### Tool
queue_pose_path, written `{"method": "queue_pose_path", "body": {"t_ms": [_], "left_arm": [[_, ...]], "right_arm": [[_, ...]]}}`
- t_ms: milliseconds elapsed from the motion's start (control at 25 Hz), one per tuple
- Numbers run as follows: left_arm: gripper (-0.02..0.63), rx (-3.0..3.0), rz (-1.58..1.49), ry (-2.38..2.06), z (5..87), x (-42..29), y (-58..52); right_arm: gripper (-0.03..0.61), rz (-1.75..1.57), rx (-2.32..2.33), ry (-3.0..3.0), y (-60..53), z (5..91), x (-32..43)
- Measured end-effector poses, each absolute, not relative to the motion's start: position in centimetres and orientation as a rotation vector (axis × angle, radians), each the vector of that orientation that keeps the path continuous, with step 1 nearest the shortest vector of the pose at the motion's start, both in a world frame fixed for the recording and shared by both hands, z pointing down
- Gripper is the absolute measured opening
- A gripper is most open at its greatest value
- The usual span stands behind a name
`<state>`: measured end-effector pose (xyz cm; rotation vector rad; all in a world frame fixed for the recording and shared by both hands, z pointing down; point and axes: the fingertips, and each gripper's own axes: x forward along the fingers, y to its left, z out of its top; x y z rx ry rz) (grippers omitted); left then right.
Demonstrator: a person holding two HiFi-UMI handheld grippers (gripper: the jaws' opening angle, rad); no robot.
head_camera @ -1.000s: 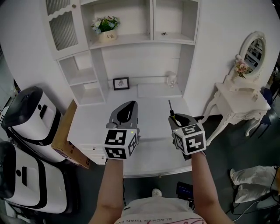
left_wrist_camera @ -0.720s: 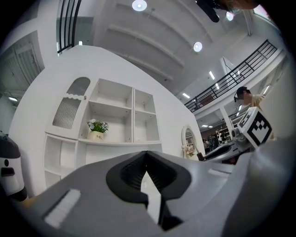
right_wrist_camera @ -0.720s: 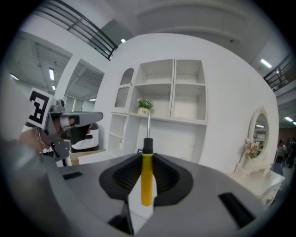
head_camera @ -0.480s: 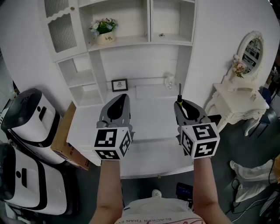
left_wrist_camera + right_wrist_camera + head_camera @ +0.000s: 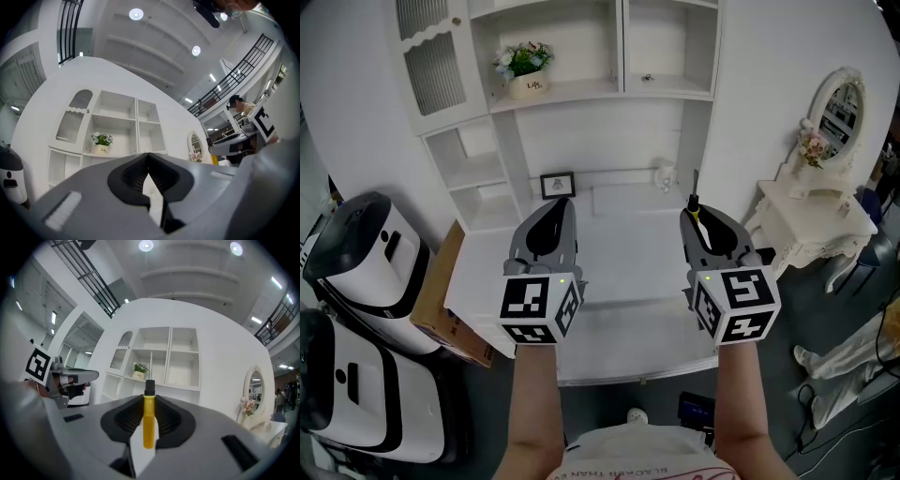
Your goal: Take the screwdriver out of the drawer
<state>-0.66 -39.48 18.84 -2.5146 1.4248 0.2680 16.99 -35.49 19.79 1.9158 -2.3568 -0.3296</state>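
White desk [image 5: 628, 258] below, screwdriver [image 5: 148, 427] in right tongs [image 5: 149, 399]

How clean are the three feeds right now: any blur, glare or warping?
Head view: even light, sharp, shelf unit bowed by the wide lens. Left gripper view: fisheye, dark corners, ceiling lamp blown white, left claw soft up close. Right gripper view: same fisheye, screwdriver crisp in right claw.
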Motion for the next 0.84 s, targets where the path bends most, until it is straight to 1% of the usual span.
{"method": "queue_pose_path", "body": {"t_ms": [840], "left_arm": [[0.009, -2.412, 0.197, 1.412, 18.12, -0.6, -39.02]], "right_arm": [[0.08, -0.339, 1.941, -2.367, -35.18, 19.61, 17.13]]}}
